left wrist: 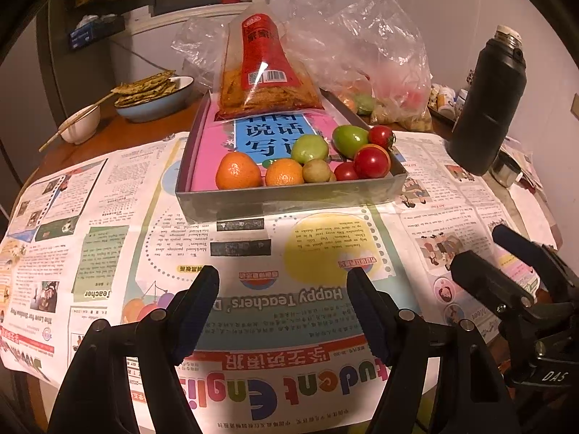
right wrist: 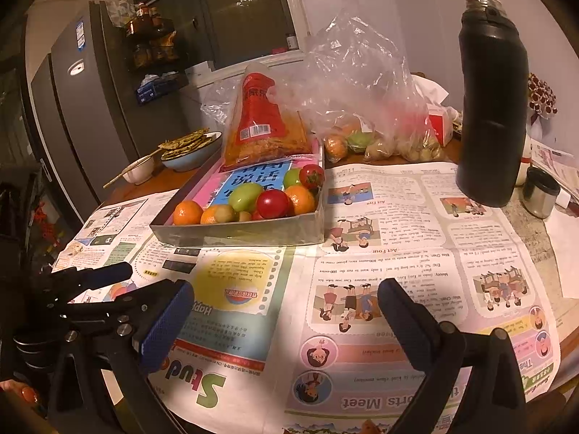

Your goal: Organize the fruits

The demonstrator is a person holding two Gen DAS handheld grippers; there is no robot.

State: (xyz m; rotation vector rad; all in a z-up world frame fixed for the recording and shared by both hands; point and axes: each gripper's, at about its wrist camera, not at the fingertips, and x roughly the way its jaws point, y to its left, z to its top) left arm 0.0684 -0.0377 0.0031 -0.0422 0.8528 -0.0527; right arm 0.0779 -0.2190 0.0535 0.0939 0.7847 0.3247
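Note:
A shallow grey box lies on the newspaper, and fruit is heaped at its near end. There are two oranges, green tomatoes, red tomatoes and a small brownish fruit. My left gripper hovers open over the newspaper in front of the box, with nothing between its fingers. My right gripper is also open and empty, to the right of the left one. It shows at the right edge of the left wrist view.
A pink book and a red snack bag fill the back of the box. Behind it, a clear plastic bag holds more fruit. A tall black flask and a metal cup stand at right. Bowls with chopsticks sit at back left.

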